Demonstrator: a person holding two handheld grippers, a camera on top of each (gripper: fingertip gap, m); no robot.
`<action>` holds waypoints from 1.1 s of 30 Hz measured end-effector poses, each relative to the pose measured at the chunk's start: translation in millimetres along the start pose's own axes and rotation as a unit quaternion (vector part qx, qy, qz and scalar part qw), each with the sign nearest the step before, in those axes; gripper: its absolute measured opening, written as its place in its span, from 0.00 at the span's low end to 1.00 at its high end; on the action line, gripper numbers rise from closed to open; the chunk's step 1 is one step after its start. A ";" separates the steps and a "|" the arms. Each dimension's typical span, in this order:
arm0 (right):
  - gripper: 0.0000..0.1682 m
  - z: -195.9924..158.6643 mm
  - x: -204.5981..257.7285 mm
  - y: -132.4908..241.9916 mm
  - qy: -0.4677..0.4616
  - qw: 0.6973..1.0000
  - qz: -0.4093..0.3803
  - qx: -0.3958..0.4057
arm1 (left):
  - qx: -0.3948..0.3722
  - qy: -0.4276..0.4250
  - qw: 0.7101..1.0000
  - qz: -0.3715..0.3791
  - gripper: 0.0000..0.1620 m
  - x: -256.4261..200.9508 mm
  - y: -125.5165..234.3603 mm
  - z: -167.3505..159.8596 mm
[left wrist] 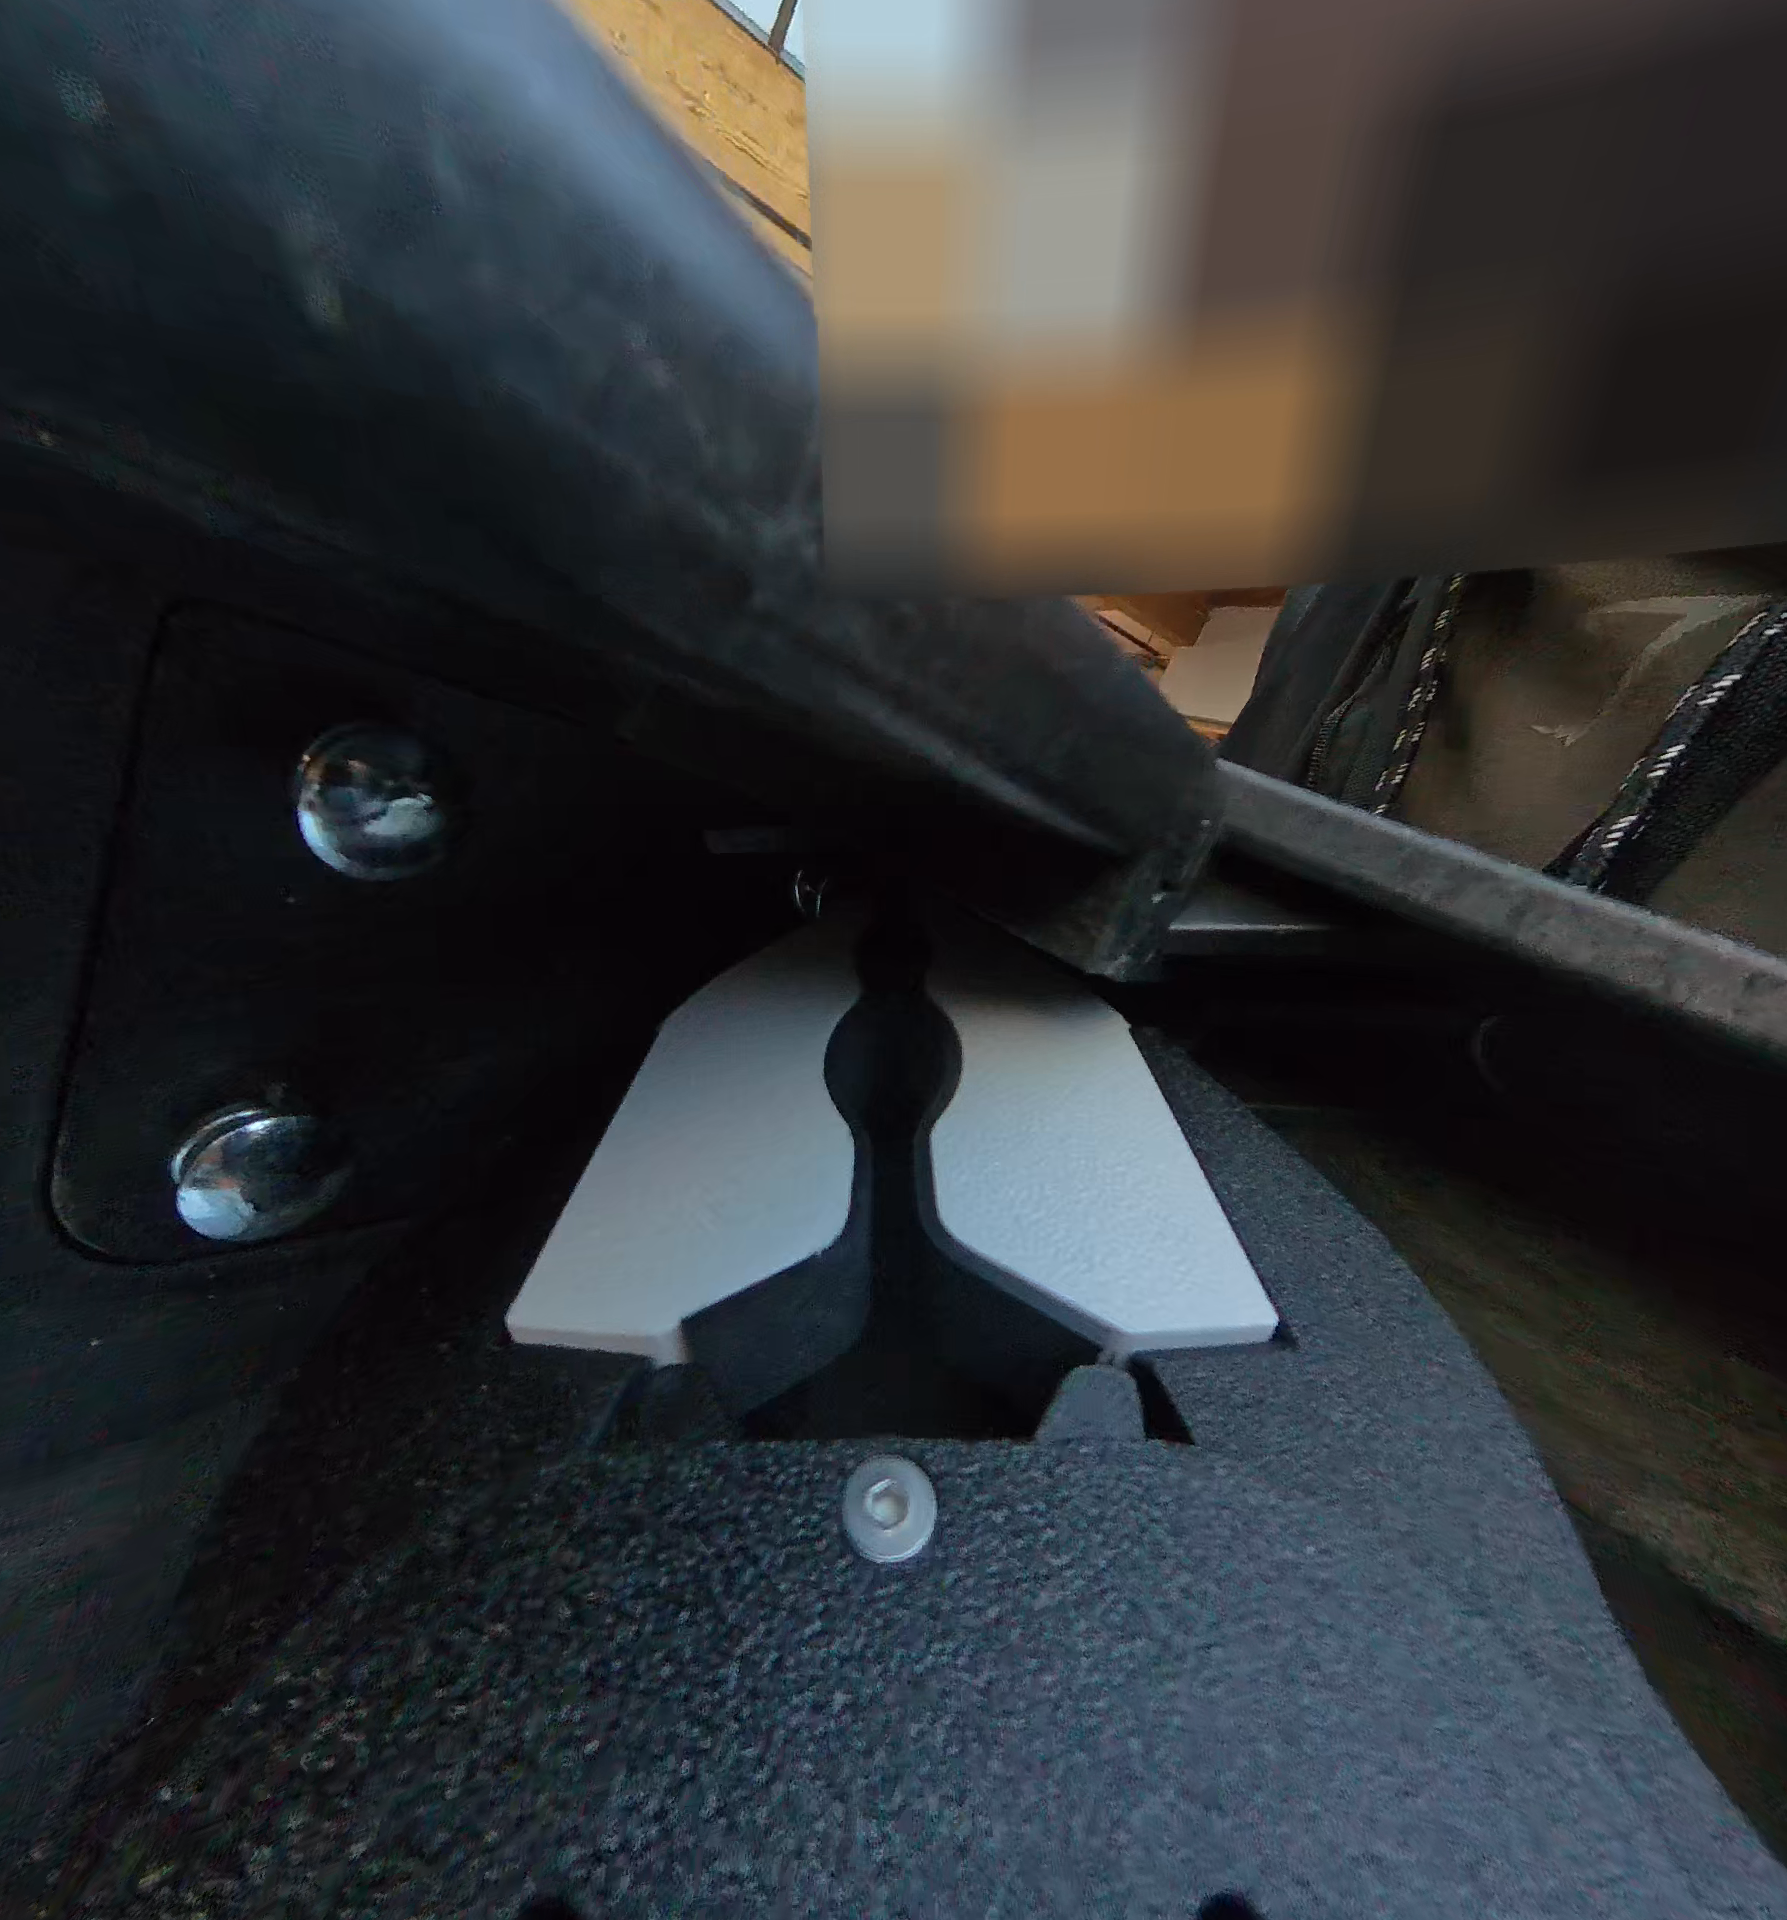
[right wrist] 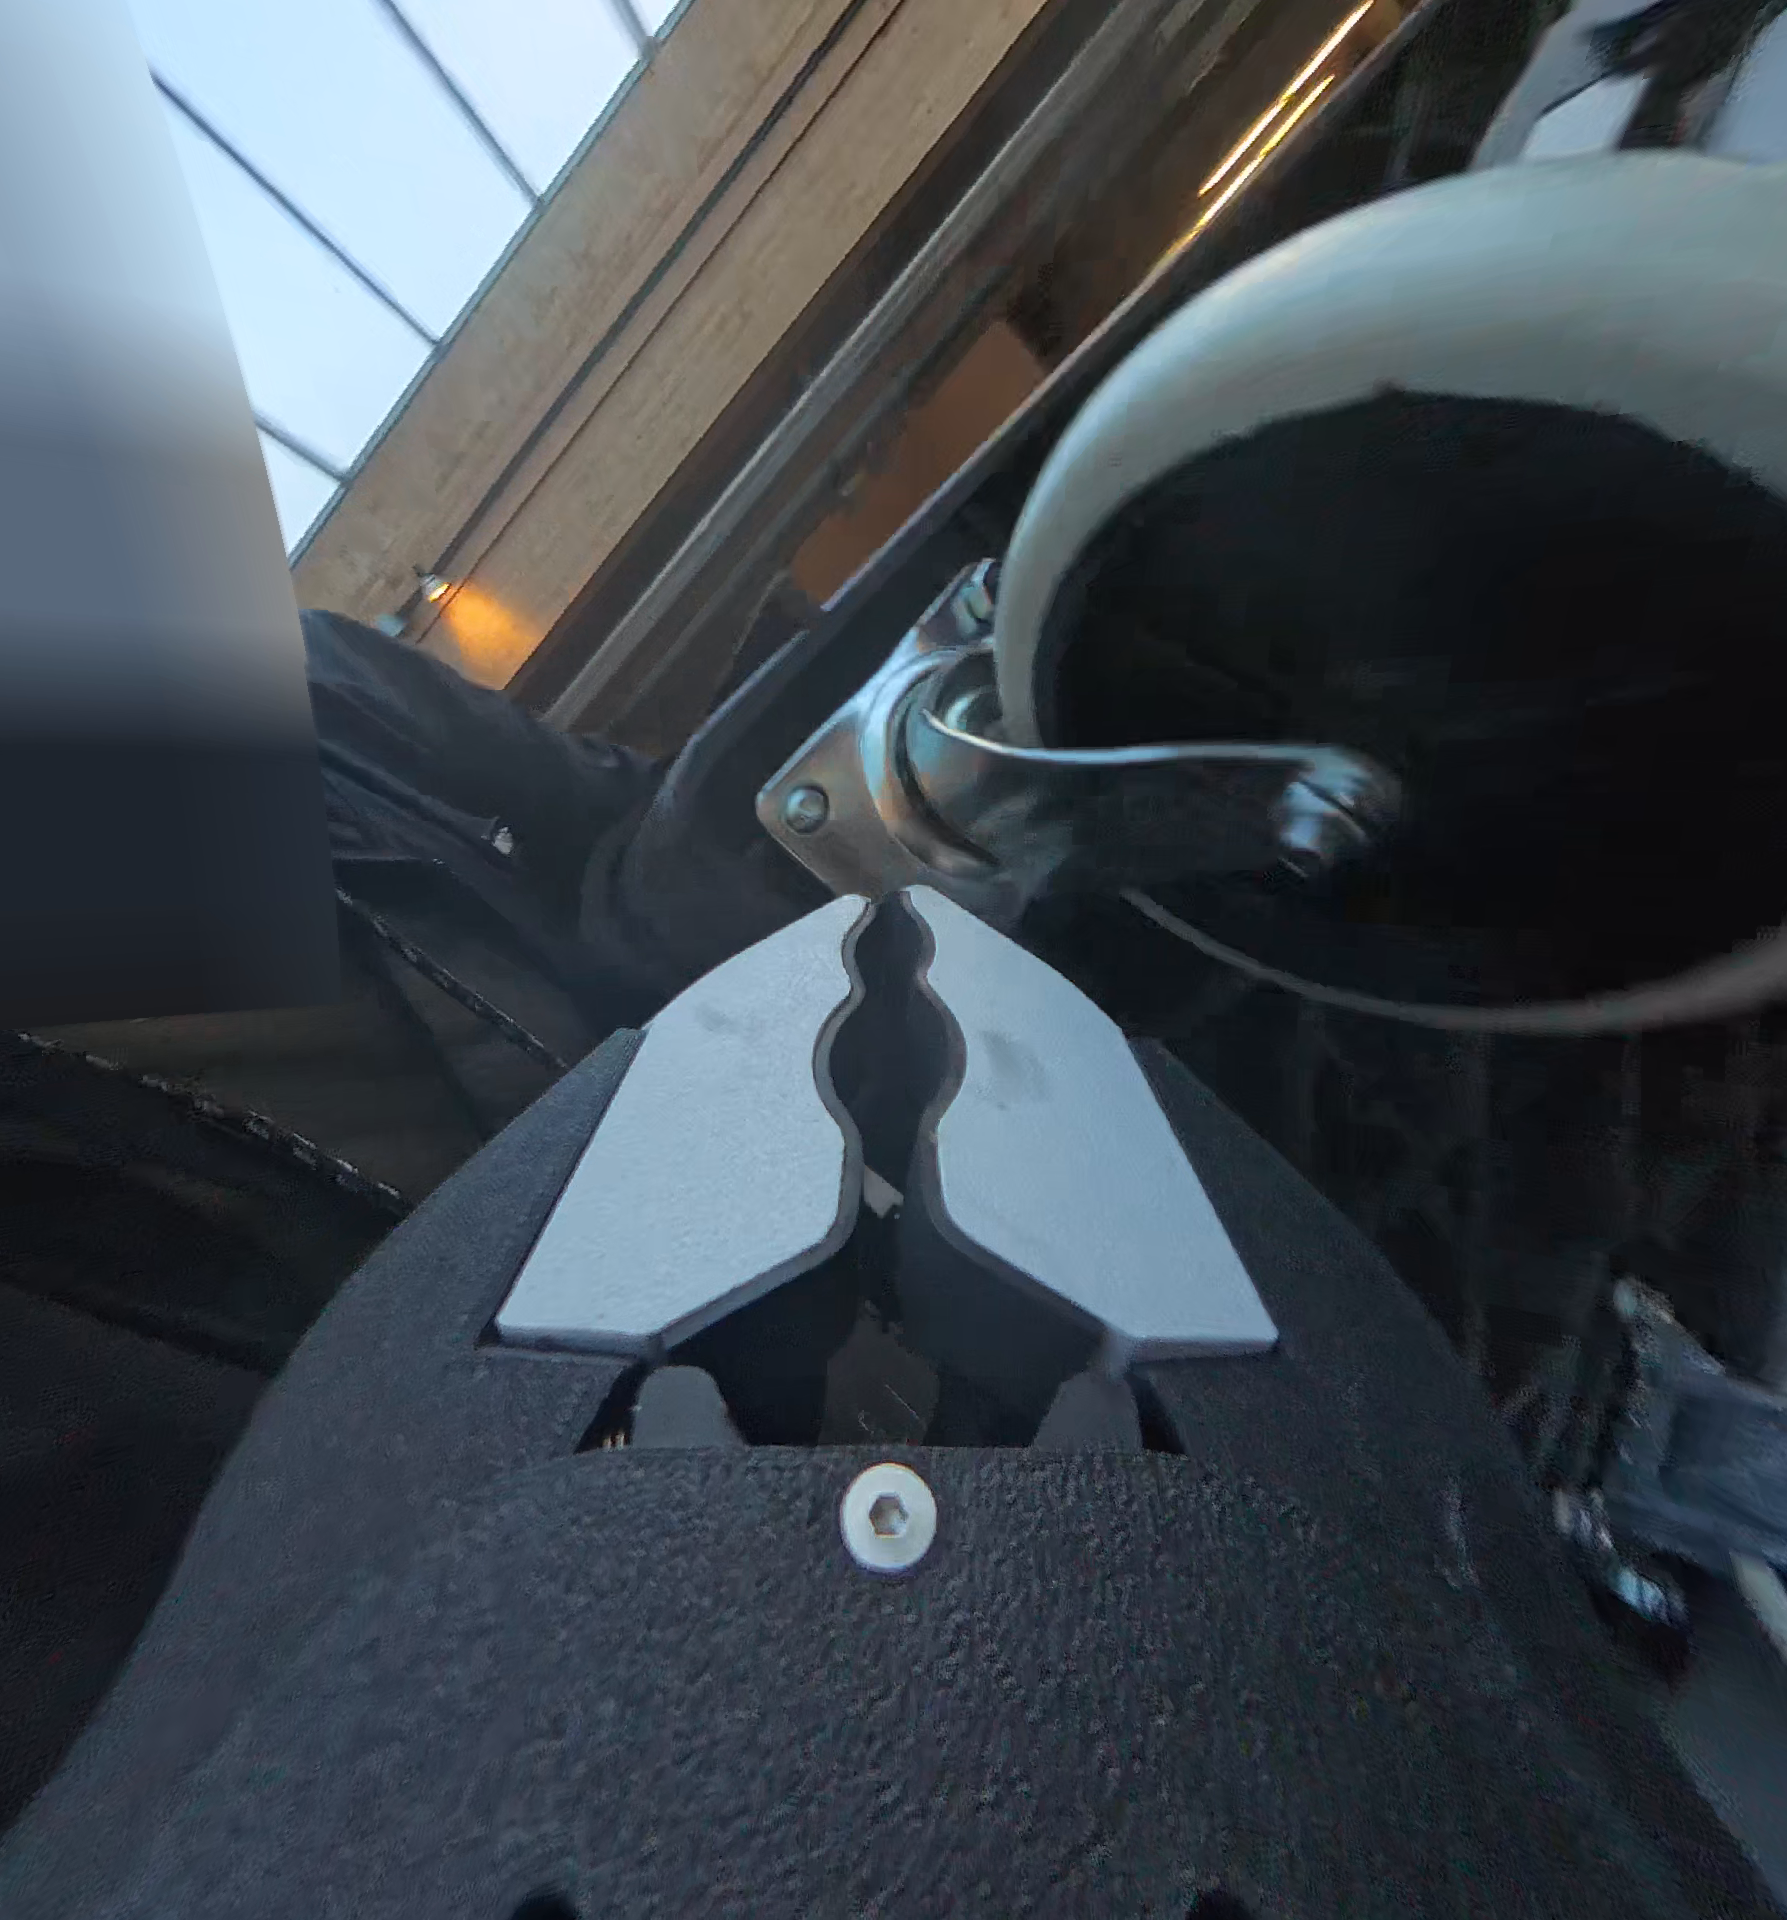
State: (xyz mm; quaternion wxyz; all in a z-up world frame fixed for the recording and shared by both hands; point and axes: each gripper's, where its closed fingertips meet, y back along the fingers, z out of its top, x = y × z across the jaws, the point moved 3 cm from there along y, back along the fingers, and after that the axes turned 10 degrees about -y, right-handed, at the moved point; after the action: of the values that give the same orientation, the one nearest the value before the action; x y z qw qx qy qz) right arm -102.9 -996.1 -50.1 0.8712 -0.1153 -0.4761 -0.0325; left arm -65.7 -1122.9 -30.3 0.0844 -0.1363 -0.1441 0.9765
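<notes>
Wooden ceiling (right wrist: 598, 312), skylight (right wrist: 349, 156) overhead; caster wheel (right wrist: 1440, 675) near right gripper (right wrist: 894, 914).

— What carries everything here?
— I can't make out a floor or a tabletop in either view.
— Does anything bear something else?
— In the right wrist view, a black frame (right wrist: 723, 717) has a metal plate (right wrist: 837, 821) screwed onto it. A grey caster wheel (right wrist: 1388, 312) is mounted on that plate.
— And the left?
— A black bar (left wrist: 1491, 904) runs across, with an olive bag (left wrist: 1595, 707) just behind it. Whether they touch, I can't tell.
</notes>
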 end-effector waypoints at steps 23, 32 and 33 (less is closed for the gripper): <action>0.10 -108.2 -98.1 66.1 0.022 0.930 -0.363 -0.053 | 0.014 0.001 1.000 0.011 0.00 -0.6 0.0 0.5; 0.12 -71.9 -16.4 13.6 0.161 0.953 -0.248 -0.066 | 0.043 -0.057 0.997 0.030 0.00 -2.2 -0.7 0.4; 0.12 -70.9 -10.3 9.9 0.169 0.953 -0.243 -0.066 | 0.050 -0.070 0.996 0.031 0.00 -2.4 -0.8 0.4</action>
State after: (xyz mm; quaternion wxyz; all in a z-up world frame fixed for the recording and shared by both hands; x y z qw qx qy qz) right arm -48.6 -1003.5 -97.3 0.8951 -0.0462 -0.3326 -0.2932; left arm -63.4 -1122.7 -29.1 0.0508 -0.0676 -0.0960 0.9918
